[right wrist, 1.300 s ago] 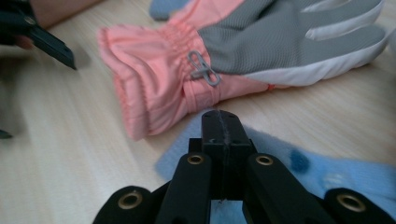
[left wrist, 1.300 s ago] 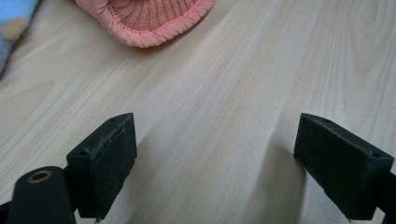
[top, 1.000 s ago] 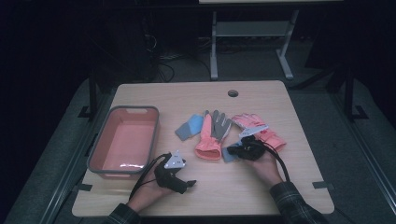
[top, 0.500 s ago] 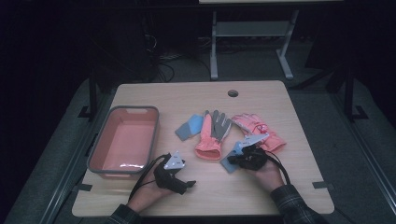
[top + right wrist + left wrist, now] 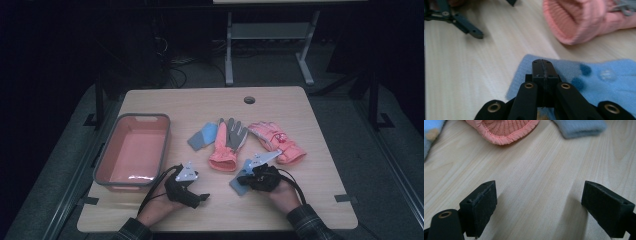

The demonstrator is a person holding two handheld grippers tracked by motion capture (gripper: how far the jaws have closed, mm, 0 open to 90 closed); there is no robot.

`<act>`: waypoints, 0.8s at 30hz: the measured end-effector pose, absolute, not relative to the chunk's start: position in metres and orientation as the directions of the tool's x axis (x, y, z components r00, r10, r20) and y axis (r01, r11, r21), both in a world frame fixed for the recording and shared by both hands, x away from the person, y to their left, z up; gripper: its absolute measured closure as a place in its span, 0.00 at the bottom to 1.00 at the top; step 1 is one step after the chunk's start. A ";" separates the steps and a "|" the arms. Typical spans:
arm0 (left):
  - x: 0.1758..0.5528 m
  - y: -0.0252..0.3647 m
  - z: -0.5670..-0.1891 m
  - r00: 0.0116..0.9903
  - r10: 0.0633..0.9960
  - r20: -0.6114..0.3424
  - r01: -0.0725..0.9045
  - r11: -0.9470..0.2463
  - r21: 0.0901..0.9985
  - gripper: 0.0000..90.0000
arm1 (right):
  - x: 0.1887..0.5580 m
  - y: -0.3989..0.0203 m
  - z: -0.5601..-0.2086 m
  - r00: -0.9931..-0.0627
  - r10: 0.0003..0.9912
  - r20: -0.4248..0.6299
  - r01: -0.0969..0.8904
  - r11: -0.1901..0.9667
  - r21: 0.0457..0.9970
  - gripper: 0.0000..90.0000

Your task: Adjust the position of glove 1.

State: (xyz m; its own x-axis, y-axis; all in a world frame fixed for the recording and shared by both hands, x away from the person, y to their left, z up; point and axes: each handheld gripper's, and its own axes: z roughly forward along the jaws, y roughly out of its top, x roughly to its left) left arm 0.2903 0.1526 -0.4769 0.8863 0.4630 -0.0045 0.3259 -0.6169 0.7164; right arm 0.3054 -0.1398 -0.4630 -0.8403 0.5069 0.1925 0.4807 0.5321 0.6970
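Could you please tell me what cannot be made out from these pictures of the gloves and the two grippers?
- Blue glove: in the right gripper view, the shut right gripper hides whether fabric is pinched.
- Same glove, high view: hand and gripper cover most of it.
- Pink glove: left gripper view's top edge cuts it off at the cuff.
- Markings on the pink mitten: too small, high view.

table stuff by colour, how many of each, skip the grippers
pink gloves: 2, the grey-palmed one and the plain pink one
blue gloves: 2, one beside the grey-palmed glove, one under the right gripper
pink bin: 1
total: 5
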 end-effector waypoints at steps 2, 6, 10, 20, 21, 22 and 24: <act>0.290 0.152 -0.477 0.886 0.464 -0.004 0.325 -0.614 0.720 0.14 | 0.301 -0.136 -0.463 -0.847 0.494 0.196 0.474 0.536 0.698 1.00; 0.290 0.152 -0.477 0.885 0.465 -0.005 0.326 -0.612 0.721 0.14 | 0.294 -0.135 -0.456 -0.857 0.483 0.178 0.451 0.538 0.713 1.00; 0.290 0.153 -0.477 0.886 0.464 -0.004 0.326 -0.617 0.716 0.14 | 0.303 -0.157 -0.452 -0.831 0.535 0.157 0.466 0.513 0.721 1.00; 0.289 0.152 -0.477 0.882 0.471 -0.010 0.333 -0.607 0.721 0.14 | 0.309 -0.190 -0.459 -0.795 0.587 0.152 0.505 0.504 0.700 1.00; 0.289 0.152 -0.477 0.882 0.471 -0.010 0.333 -0.607 0.721 0.14 | 0.308 -0.189 -0.460 -0.800 0.579 0.155 0.503 0.508 0.700 1.00; 0.289 0.152 -0.477 0.882 0.471 -0.011 0.333 -0.607 0.722 0.14 | 0.307 -0.187 -0.460 -0.803 0.573 0.163 0.504 0.509 0.698 1.00; 0.289 0.152 -0.477 0.882 0.471 -0.010 0.333 -0.607 0.722 0.14 | 0.307 -0.183 -0.462 -0.810 0.564 0.161 0.502 0.525 0.687 1.00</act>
State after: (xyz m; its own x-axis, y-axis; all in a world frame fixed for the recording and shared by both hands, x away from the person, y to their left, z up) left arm 0.2893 0.1524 -0.4773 0.8820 0.4711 -0.0101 0.3326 -0.6072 0.7216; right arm 0.3066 -0.1830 -0.4619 -0.8097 0.5644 0.1608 0.5023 0.5248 0.6873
